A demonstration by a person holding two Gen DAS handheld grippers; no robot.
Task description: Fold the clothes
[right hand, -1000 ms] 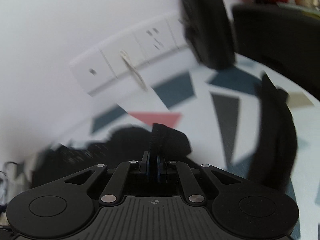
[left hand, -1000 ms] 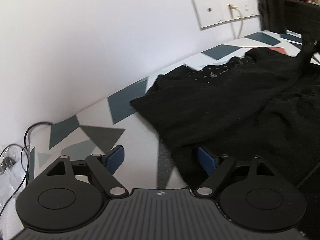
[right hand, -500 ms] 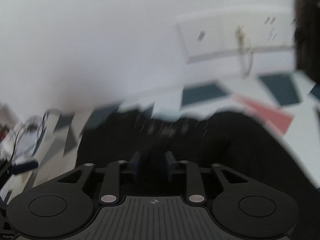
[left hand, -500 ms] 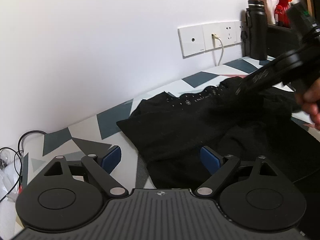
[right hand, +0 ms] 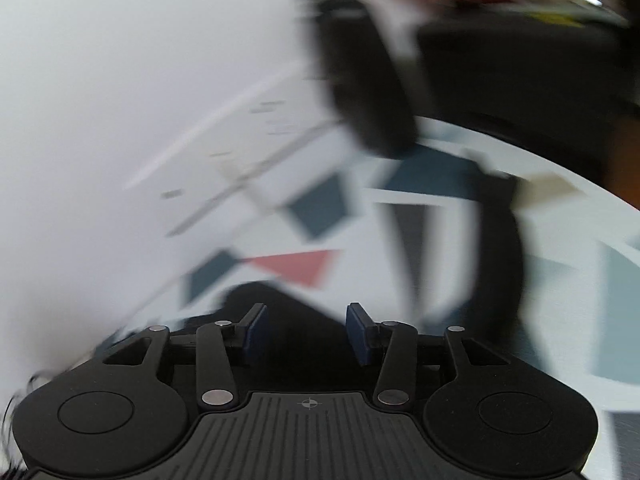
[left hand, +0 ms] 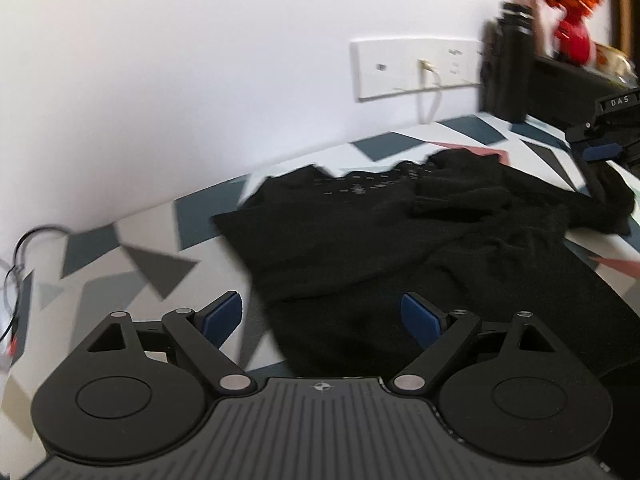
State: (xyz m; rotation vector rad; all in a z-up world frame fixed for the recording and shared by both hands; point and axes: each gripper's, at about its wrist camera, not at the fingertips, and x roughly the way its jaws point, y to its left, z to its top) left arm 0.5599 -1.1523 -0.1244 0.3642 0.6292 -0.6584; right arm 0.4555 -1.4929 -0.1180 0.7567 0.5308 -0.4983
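Note:
A black garment (left hand: 400, 240) lies crumpled on the table's geometric-patterned cloth (left hand: 132, 264), with its right part folded over toward the middle. My left gripper (left hand: 320, 316) hovers wide open over the garment's near left edge, with nothing between its blue pads. The right gripper (left hand: 600, 152) shows at the far right of the left wrist view, above a bunched end of the garment (left hand: 612, 200). In the blurred right wrist view, my right gripper (right hand: 307, 332) has its jaws opening. Black cloth (right hand: 296, 308) lies below the gap and the pads do not press it.
On the white wall is a socket panel (left hand: 416, 68) with a white cable plugged in. A black bottle (left hand: 508, 60), a red vase of orange flowers (left hand: 572, 32) and a black box (left hand: 568, 88) stand at the back right. Dark cables (left hand: 24, 248) lie at the left edge.
The right gripper was shut on a fold of black cloth, carried it left over the garment, let go and swung back right. The left gripper stayed open and lifted slightly.

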